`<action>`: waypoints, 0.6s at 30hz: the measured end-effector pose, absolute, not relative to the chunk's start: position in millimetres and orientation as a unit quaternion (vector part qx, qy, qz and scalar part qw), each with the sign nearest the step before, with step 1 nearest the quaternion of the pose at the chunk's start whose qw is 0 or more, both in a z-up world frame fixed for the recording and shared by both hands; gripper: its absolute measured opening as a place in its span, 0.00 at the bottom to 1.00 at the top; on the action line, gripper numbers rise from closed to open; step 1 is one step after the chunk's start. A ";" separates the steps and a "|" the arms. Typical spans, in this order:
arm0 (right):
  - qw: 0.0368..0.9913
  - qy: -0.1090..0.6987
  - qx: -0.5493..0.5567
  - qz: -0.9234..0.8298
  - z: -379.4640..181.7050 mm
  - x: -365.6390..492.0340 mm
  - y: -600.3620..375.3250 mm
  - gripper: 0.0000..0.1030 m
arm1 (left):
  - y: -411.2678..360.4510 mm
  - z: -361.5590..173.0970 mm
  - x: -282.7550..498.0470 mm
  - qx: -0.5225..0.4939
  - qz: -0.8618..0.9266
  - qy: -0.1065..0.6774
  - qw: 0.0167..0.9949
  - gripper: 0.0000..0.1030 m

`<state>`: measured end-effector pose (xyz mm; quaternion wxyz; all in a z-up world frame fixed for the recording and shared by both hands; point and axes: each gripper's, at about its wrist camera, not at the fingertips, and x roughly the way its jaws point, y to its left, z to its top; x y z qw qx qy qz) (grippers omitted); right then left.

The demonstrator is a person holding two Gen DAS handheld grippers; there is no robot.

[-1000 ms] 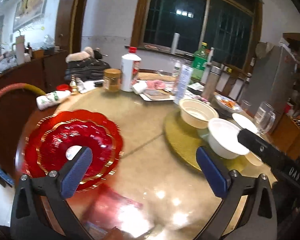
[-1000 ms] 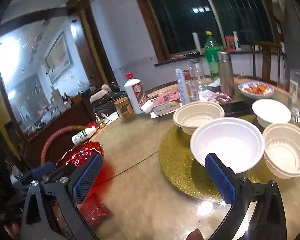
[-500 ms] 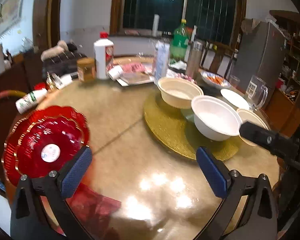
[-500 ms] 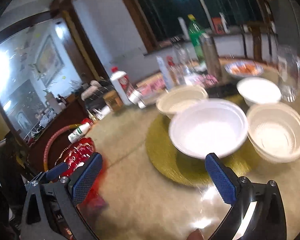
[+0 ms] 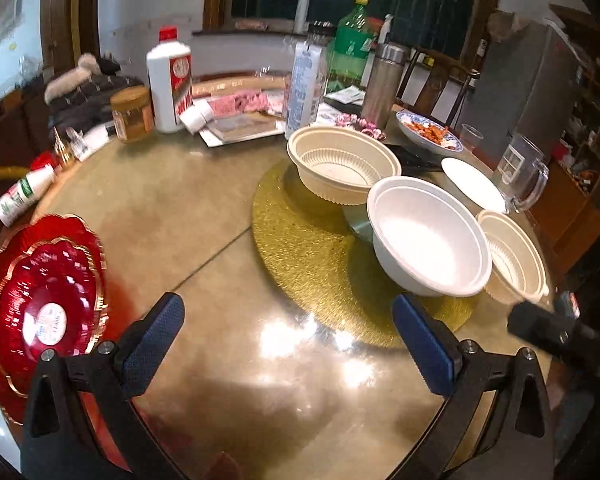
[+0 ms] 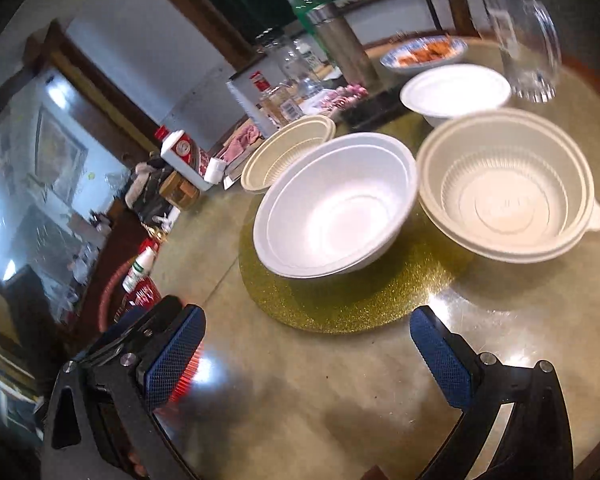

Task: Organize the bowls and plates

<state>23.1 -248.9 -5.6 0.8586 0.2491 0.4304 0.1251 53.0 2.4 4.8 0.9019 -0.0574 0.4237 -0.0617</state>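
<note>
Here, on a round glossy worktop [image 5: 204,216], two stacked red scalloped plates [image 5: 44,300] with gold rims sit at the far left edge, just beside the left tongs [image 5: 288,332], whose blue-padded arms stand wide apart and grip nothing; behind the plates a small white bottle with a green label [image 5: 24,194] lies on its side, and farther back stand an amber jar [image 5: 132,114] and a white bottle with a red cap [image 5: 170,80]; toward the middle a glittering gold round mat [image 5: 316,264] carries a cream ribbed bowl [image 5: 342,164] at its far side and a white bowl [image 5: 430,240] at its near right, the two close together; just right of the white bowl, at the mat's edge, rests a second cream ribbed bowl [image 5: 514,256], with a smaller white bowl [image 5: 472,184] behind it, a blue-rimmed dish of orange food [image 5: 428,132] farther back and a clear glass mug [image 5: 522,174] at the right; a green bottle [image 5: 350,52] and a steel flask [image 5: 382,80] rise along the back; from the other camera the right tongs [image 6: 306,348] also hang wide open and empty over the near worktop, short of the white bowl and the cream bowl beside it, the left tool partly visible at its lower left
</note>
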 end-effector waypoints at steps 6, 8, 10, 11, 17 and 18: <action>0.832 0.439 0.318 0.121 -18.3 34.8 -272.3 1.00 | 2.0 -1.2 78.2 -0.105 -0.060 0.464 0.878 1.00; 0.824 0.449 0.327 0.112 -20.4 39.2 -275.8 1.00 | 2.8 -1.1 81.2 -0.116 -0.062 0.468 0.874 1.00; 0.820 0.448 0.337 0.118 -19.8 40.7 -277.1 1.00 | 2.0 0.2 83.4 -0.111 -0.061 0.471 0.873 1.00; 0.820 0.446 0.338 0.118 -19.3 40.1 -278.0 1.00 | 1.0 1.3 83.7 -0.102 -0.058 0.470 0.875 1.00; 0.819 0.447 0.346 0.101 -21.4 41.2 -287.4 1.00 | -5.8 0.5 100.4 -0.095 -0.063 0.492 0.863 1.00; 0.817 0.448 0.348 0.100 -21.6 42.5 -288.2 1.00 | -7.4 0.4 103.0 -0.096 -0.066 0.495 0.861 1.00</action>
